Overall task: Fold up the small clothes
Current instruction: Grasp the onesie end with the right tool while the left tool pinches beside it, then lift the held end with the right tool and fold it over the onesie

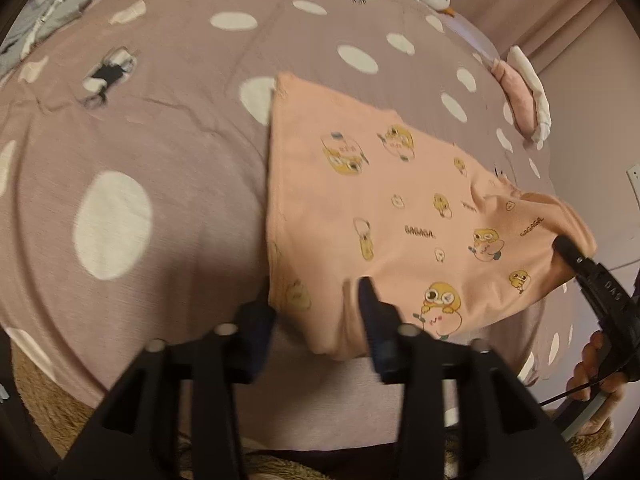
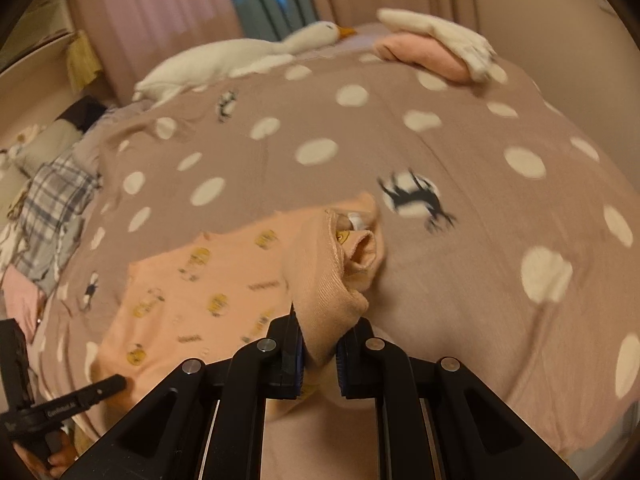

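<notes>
A peach shirt [image 1: 400, 208] printed with yellow chicks lies on the dotted mauve bedcover [image 1: 168, 128]. My left gripper [image 1: 316, 300] stands open over the shirt's near corner; the right finger rests on the fabric and the left finger is beside its edge, with nothing pinched. At the shirt's right edge my right gripper [image 1: 562, 246] is shut on the cloth and lifts it a little. In the right wrist view, my right gripper [image 2: 320, 344] is clamped on a ribbed band of the shirt [image 2: 208, 280]. Only one finger [image 2: 102, 389] of the left gripper shows there, at the shirt's far corner.
A white goose plush [image 2: 240, 56] lies at the head of the bed. A folded pink and white pile [image 2: 436, 52] sits near the bed's edge. Plaid cloth [image 2: 52, 200] is bunched on the other side. A hand [image 1: 596, 364] grips the right tool.
</notes>
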